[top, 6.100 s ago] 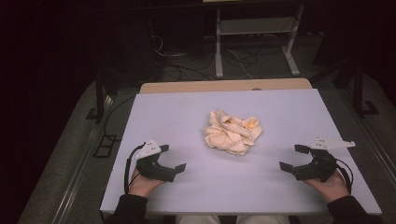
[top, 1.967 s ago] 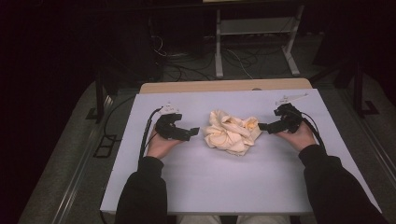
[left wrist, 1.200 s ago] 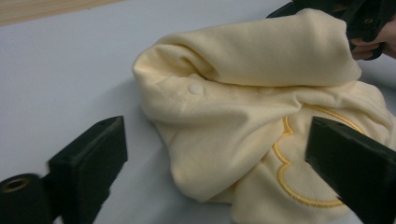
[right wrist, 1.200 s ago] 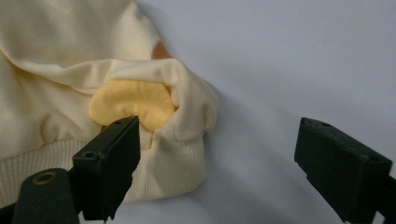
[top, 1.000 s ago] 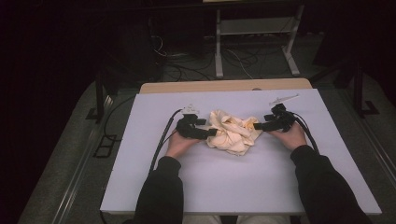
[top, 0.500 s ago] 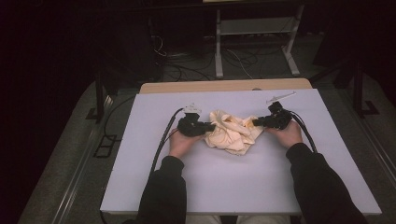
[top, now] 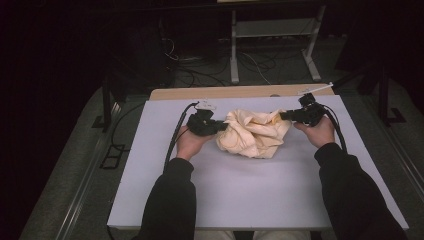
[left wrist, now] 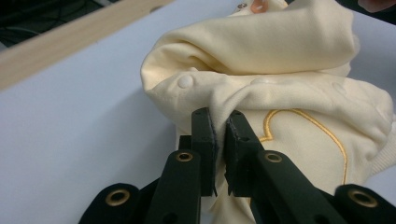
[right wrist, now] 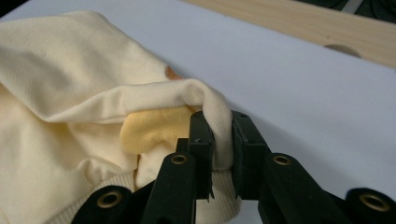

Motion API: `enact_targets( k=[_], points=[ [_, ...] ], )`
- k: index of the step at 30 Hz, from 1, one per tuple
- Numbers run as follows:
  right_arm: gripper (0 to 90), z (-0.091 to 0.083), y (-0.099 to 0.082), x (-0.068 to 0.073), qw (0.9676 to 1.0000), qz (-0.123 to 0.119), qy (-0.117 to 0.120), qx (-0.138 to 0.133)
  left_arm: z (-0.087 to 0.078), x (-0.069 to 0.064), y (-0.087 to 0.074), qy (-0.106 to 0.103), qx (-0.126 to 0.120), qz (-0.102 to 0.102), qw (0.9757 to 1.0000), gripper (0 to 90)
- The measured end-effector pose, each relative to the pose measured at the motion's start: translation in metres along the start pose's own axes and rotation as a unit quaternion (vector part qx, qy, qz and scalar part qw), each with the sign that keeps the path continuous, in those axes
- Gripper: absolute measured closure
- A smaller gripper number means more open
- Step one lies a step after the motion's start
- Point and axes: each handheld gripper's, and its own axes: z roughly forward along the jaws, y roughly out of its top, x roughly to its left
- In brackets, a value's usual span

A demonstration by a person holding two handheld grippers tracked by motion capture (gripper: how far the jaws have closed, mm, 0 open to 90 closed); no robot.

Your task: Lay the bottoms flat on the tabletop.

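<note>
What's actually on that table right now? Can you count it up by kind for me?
Cream garment, crumpled, pinched at both sides: 1
Black hand-held gripper: 2, the left hand-held gripper and the right hand-held gripper, each shut on a fold of the garment
Total: 3

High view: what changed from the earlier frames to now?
Both hands came in from the near corners to the crumpled cream garment. The left gripper and right gripper have just closed, each pinching a fold at its side of the heap. The garment now looks pulled wider and partly lifted. It stays mid-table, still bunched; the white table and the wooden strip behind it are unchanged.
</note>
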Motion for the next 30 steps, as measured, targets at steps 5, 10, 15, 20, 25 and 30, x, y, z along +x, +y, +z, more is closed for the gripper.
enact_targets(
  k=[5,10,15,20,25,30],
  points=[
    [78.6,-0.007,0.012,0.002,0.9998,-0.004,-0.012,-0.014,-0.013,-0.004,0.019,0.019,-0.002,0.021,0.9996,82.3],
    [78.6,-0.013,0.025,0.008,0.9990,-0.018,-0.023,-0.034,-0.026,-0.006,0.029,0.032,-0.009,0.032,0.9989,82.3],
    [78.5,-0.014,0.030,0.012,0.9988,-0.019,-0.017,-0.042,-0.030,-0.007,0.021,0.026,-0.012,0.021,0.9994,82.2],
    [78.3,0.006,0.013,0.013,0.9999,-0.004,-0.004,-0.013,-0.019,-0.007,-0.009,0.016,0.000,0.000,0.9999,82.2],
    [74.2,0.029,-0.007,0.013,0.9997,0.019,-0.002,0.016,-0.010,-0.002,-0.032,0.011,0.012,-0.024,0.9996,82.2],
    [62.7,0.027,-0.011,0.015,0.9997,0.026,0.003,-0.004,-0.008,0.001,-0.043,0.008,0.010,-0.035,0.9993,82.1]
  ],
)
